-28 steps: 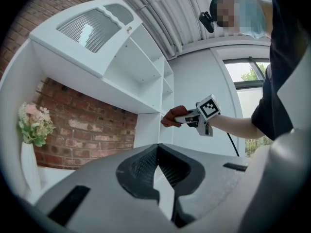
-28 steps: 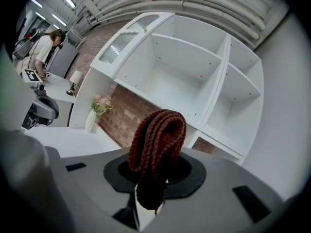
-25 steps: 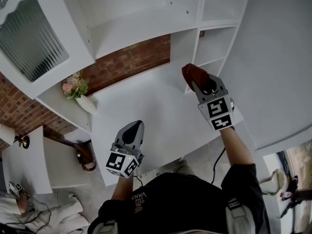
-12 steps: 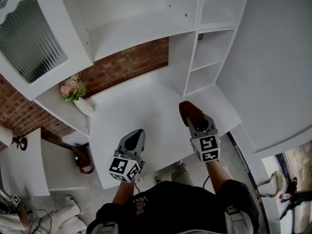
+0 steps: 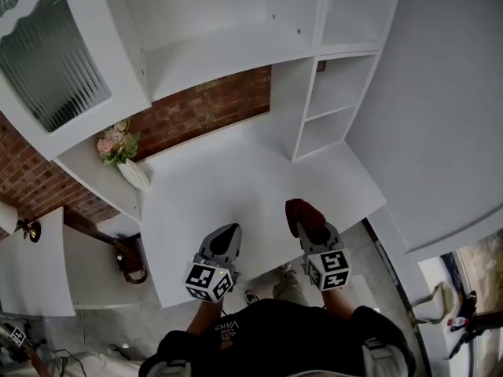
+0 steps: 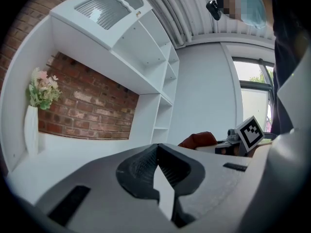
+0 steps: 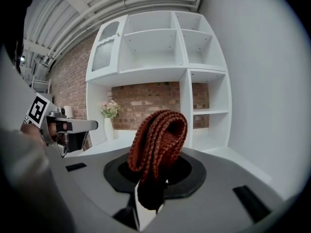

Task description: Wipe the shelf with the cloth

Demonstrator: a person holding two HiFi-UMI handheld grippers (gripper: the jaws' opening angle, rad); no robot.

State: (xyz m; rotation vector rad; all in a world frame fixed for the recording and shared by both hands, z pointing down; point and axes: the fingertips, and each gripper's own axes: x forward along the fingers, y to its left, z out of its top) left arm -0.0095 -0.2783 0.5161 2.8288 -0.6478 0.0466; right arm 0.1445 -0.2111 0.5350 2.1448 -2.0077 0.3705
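Right tool [image 5: 307, 226] clamped on a rust-red knitted cloth [image 5: 302, 211]. The cloth is folded, bulges past the tips, and is held over the counter's [image 5: 228, 171] front edge. Left tool [image 5: 227, 234] jaws pressed together, nothing between them; also over the counter's front edge. White shelf unit [image 5: 334, 85] at the counter's far right corner. Flower vase [image 5: 132, 171] at the counter's left side.

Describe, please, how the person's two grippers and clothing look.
The left gripper and right gripper both have smooth grey bodies that taper toward dark, ribbed jaw pads. Each carries a white cube printed with black square markers at its rear end. The person wears a black top with white lettering near the collar and white stripes on the sleeves.
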